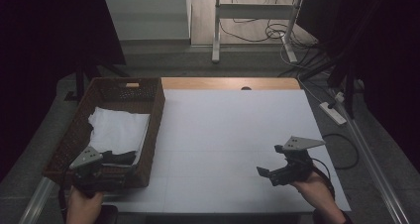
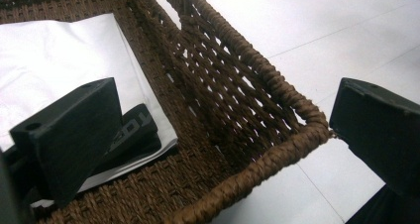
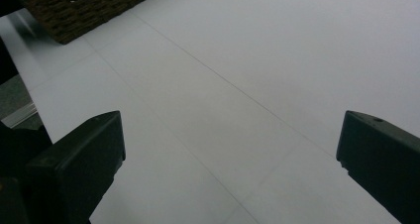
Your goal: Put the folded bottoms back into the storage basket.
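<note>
A brown wicker basket [image 1: 156, 115] stands on the left of the white table [image 1: 233, 130]. A folded white cloth [image 1: 119, 127] lies inside it. My left gripper [image 1: 123, 167] is open over the basket's near right corner. In the left gripper view the left gripper [image 2: 228, 115] straddles the basket rim [image 2: 277, 85], one jaw above the cloth [image 2: 54, 50] and the other outside above the table. A dark flat piece with pale lettering [image 2: 131, 130] rests on the cloth under the inner jaw. My right gripper [image 1: 269, 159] is open and empty above bare table at the near right, as the right gripper view [image 3: 230, 130] confirms.
A bare wooden strip [image 1: 230, 83] runs along the table's far edge. Beyond it stand white desk legs [image 1: 216, 30] and loose cables on the floor. A power strip [image 1: 333, 112] lies off the table's right side. The basket corner [image 3: 84, 6] shows in the right gripper view.
</note>
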`<state>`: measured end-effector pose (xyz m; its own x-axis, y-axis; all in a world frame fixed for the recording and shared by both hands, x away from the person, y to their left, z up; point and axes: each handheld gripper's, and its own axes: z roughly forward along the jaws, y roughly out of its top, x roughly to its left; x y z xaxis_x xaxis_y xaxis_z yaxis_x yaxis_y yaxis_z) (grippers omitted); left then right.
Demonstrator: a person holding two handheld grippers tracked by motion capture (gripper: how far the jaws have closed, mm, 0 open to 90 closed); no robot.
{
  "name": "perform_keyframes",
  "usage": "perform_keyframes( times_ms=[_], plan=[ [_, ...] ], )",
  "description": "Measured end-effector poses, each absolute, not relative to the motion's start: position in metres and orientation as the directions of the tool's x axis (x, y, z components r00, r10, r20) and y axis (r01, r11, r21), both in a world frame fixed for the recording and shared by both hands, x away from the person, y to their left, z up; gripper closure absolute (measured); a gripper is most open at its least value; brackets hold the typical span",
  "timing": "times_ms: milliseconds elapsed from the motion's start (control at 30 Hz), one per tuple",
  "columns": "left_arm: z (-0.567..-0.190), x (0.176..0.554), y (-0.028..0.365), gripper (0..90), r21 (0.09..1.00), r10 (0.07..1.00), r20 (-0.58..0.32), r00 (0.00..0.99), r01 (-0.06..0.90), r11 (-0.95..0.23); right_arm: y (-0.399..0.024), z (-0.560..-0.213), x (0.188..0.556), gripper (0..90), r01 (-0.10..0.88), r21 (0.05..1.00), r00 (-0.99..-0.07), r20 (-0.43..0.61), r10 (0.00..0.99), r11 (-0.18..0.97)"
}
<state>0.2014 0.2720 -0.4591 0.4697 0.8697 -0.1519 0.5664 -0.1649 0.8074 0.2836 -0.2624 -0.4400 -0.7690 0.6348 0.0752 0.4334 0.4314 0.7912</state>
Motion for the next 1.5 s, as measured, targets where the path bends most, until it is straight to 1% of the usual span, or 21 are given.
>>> perform_keyframes(
  times_ms=[400, 633, 900, 1500],
  plan=[
    [-0.465, 0.194, 0.276, 0.1, 0.798, 0.867, -0.183, 0.463, 0.586, -0.144, -0.298, -0.447, 0.266, 0.0, 0.469, 0.791, -0.697, 0.058, 0.715, 0.393],
    [-0.467, 0.192, 0.277, 0.1, 0.792, 0.868, -0.184, 0.462, 0.592, -0.147, -0.315, -0.448, 0.256, 0.0, 0.483, 0.79, -0.66, 0.045, 0.75, 0.377],
    [-0.467, 0.189, 0.276, 0.1, 0.791, 0.878, -0.152, 0.455, 0.588, -0.168, -0.327, -0.448, 0.248, 0.0, 0.492, 0.792, -0.632, 0.04, 0.774, 0.361],
    [-0.468, 0.192, 0.275, 0.1, 0.775, 0.877, -0.15, 0.456, 0.605, -0.182, -0.341, -0.445, 0.236, 0.0, 0.511, 0.79, -0.585, 0.03, 0.81, 0.34]
  ],
)
